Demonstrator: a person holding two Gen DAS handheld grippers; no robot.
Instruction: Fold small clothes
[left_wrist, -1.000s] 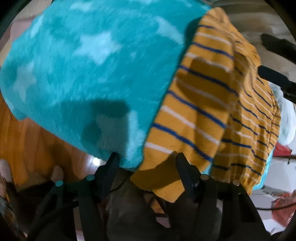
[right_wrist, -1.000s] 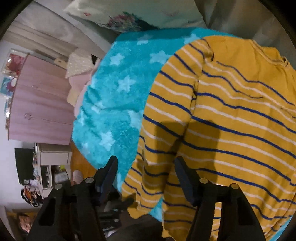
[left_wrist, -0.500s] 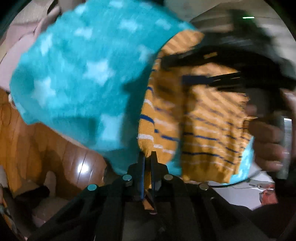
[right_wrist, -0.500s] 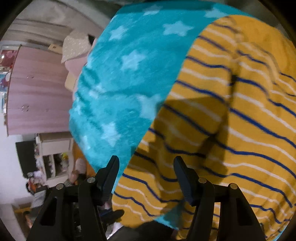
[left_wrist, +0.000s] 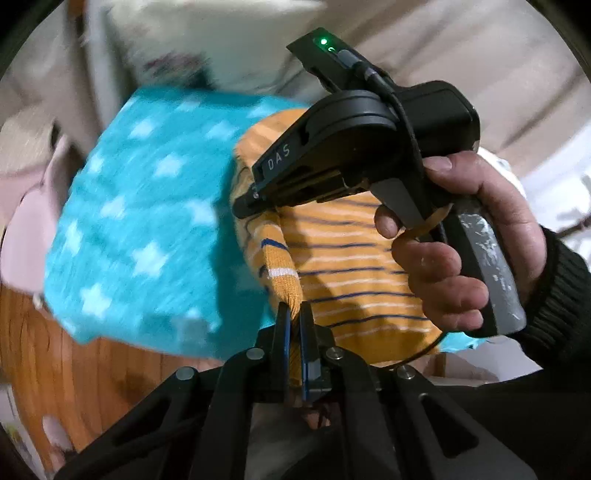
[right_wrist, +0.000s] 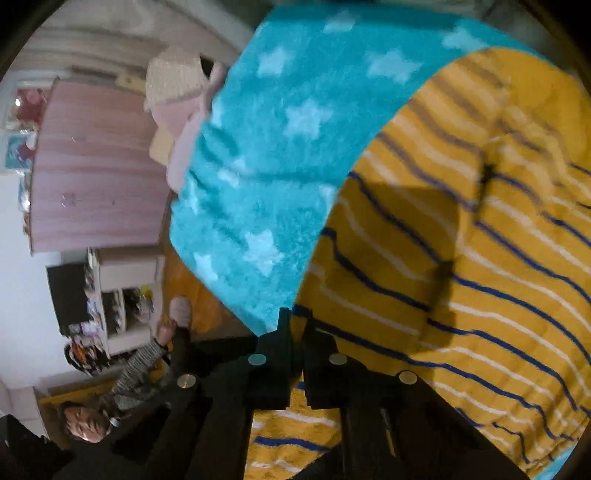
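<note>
**Op:** Holding both claws on the yellow striped sweater. Left claw is clamped on the cuff end of a sleeve, lifted off the garment. Right claw reads as closed on the sweater's edge: in its own view the fingers are together with yellow knit running between them.

**Obs:** Where does the garment sit?

**Op:** Spread on the teal star blanket, over what looks like a bed. My guess at the step: bringing the sleeve across the body for the first fold.

**Obs:** How would you do it cleanly?

**Op:** Keep the sleeve taut between the two grips, carry the cuff over the chest, lay it flat along the stripes before letting go. Knit is soft and stretchy, so I'd lower rather than drop, or it bunches. There's already a raised wrinkle near the shoulder; worth smoothing.

**Obs:** Anything in the way?

**Op:** The right hand and its tool hang directly above the sweater's body in the left view, right in the fold path. Needs to shift aside or move with me. Beyond that: wooden floor below the blanket's edge, a pink wardrobe, a person low in the right view. All well clear.
</note>
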